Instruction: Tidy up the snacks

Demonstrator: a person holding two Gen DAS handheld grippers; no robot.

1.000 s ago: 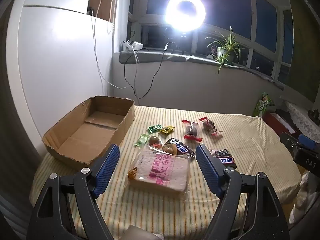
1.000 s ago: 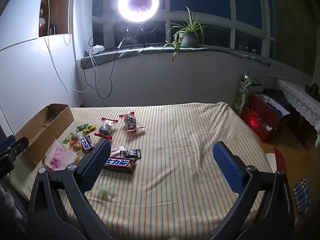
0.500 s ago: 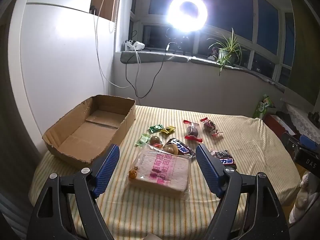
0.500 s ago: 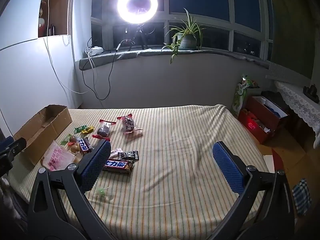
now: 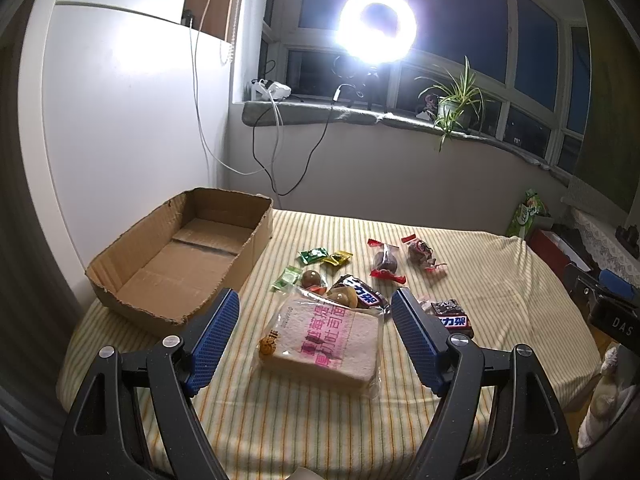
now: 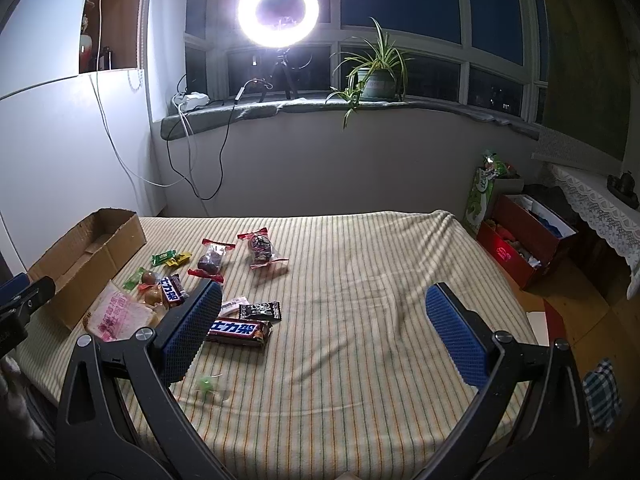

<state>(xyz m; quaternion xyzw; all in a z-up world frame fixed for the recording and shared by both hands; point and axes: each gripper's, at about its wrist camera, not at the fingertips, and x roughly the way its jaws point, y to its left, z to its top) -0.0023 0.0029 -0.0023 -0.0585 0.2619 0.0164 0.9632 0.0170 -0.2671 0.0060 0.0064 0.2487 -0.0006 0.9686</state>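
Note:
An empty cardboard box sits at the left of a striped bed cover. A bagged bread slice lies right of it, between and beyond the open jaws of my left gripper, which hovers above it. Behind the bread lie round chocolates, a Snickers bar, small green and yellow candies and two red-ended wrapped sweets. My right gripper is open and empty; its left finger stands next to another Snickers bar and a small black packet. The box also shows in the right wrist view.
A small green candy lies near the bed's front edge. A white wall stands behind the box. A red bin and a green bag sit on the floor at the right. A ring light and a plant are on the windowsill.
Both views have shifted slightly, with the snacks a little lower and closer in frame. Both grippers stay open and nothing has been picked up.

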